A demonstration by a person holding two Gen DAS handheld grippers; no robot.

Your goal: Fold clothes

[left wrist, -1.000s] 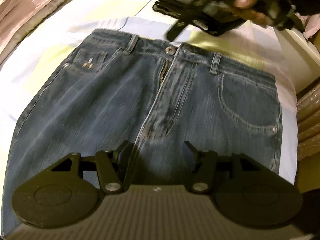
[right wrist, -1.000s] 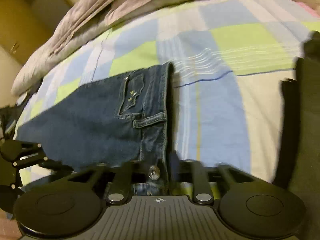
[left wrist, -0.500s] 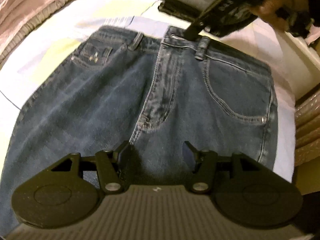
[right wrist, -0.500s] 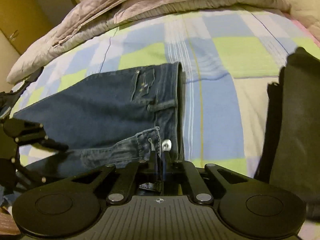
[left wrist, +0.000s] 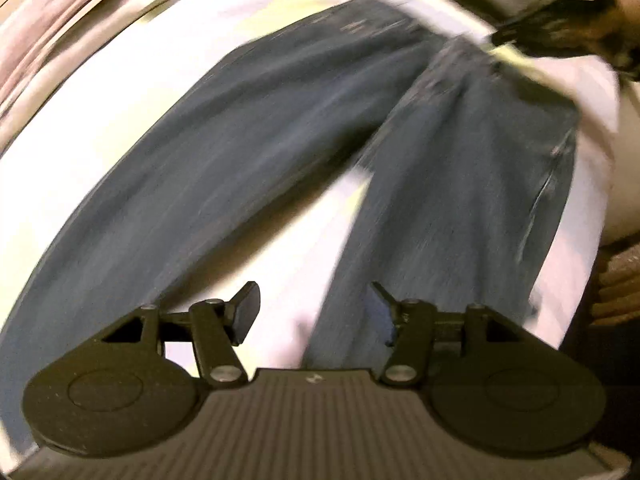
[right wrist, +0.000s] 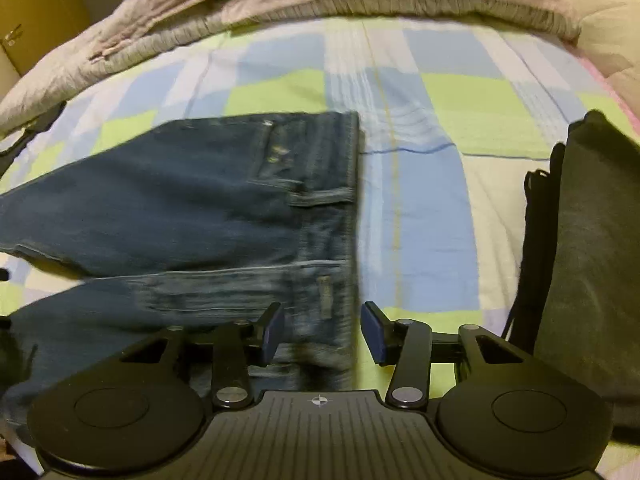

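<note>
Right gripper (right wrist: 322,331) is now hanging wide and empty, having let go of the jeans' (right wrist: 200,200) waistband; left gripper (left wrist: 314,312) is pulling back wide too; jeans are lying flat on the checked bedsheet (right wrist: 420,120), unfolded, legs apart.

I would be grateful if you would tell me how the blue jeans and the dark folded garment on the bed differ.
The jeans are blue denim; the dark garment is charcoal grey. The jeans lie spread flat with legs apart and are not yet folded, while the dark garment is already folded into a compact stack. The jeans sit under the open right gripper; the dark garment lies off to its right. Both rest on the checked bedsheet.
</note>
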